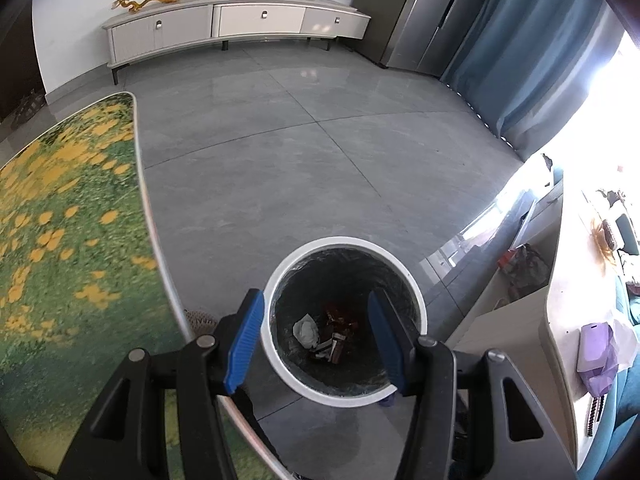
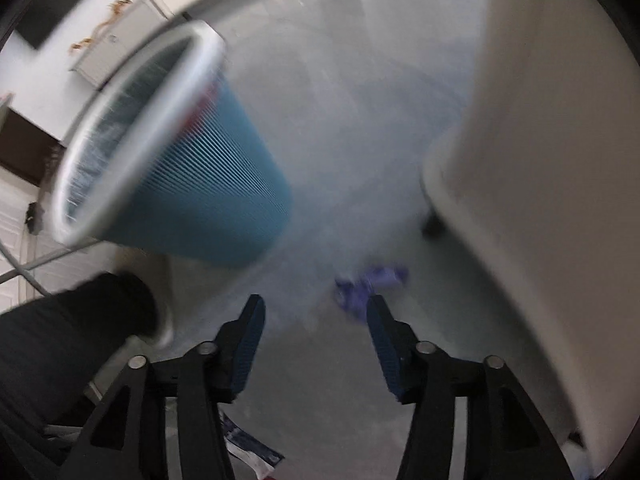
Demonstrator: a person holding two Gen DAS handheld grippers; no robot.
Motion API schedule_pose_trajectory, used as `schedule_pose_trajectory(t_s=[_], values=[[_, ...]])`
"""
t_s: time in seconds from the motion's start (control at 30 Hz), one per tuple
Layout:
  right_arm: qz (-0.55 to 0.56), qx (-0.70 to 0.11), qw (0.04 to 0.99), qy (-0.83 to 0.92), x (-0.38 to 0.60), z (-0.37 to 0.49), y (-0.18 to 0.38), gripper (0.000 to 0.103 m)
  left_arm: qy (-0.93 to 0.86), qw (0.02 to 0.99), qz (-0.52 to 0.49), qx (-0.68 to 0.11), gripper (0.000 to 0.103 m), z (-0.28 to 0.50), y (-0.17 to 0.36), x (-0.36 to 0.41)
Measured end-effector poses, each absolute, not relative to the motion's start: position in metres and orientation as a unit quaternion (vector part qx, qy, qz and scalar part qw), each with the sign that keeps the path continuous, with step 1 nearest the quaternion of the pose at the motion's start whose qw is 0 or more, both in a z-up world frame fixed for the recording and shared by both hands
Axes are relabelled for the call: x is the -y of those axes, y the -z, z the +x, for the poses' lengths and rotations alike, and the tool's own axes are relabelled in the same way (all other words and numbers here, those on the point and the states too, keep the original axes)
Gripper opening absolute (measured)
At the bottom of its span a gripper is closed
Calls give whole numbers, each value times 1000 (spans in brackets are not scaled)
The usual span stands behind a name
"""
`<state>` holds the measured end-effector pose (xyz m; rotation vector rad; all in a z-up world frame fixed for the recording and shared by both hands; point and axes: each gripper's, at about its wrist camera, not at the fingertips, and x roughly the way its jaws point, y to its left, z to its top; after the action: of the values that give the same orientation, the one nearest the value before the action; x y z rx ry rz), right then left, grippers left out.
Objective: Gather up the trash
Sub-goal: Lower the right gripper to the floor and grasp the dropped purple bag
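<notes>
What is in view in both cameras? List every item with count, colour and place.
Trash bin: one, teal ribbed sides, white rim, on the floor; crumpled white paper and dark scraps lie at the bottom.
Purple scrap: one, on the floor near the right gripper, blurred.
Floral table: one, green and yellow, left of the bin.
TV cabinet: one, pale, along the far wall.
Curtain: blue, by the bright window.
Dark sleeve: one, lower left of the right view.
Left gripper: open, above the bin.
Right gripper: open, empty.
</notes>
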<state>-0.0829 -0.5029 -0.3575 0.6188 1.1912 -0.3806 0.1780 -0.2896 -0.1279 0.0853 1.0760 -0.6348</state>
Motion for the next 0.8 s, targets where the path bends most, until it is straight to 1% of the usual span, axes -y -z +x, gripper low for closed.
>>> schedule_pose_trajectory(t_s=[0.1,0.13,0.17,0.3,0.37,0.73,0.77,0.8], values=[[297,-565,747,187,509,-87,391,63,296,814,42,-498,52,178,121,284],[299,-567,742,195,512,-87,401,66,294,815,42,-497,52,178,119,282],[303,-568,737,205,517,-86,411,71,291,816,40,-498,52,179,117,280],[335,-558,726,223,536,-84,442,82,277,818,34,-503,52,184,116,271],[346,-558,719,227,543,-76,457,84,282,817,29,-502,52,185,115,269],[309,-604,701,222,532,-45,524,83,303,809,24,-504,52,178,113,260],[307,-607,699,221,531,-43,529,78,303,807,20,-506,52,177,113,259],[305,-612,695,222,531,-41,535,65,304,807,17,-506,52,177,113,259]])
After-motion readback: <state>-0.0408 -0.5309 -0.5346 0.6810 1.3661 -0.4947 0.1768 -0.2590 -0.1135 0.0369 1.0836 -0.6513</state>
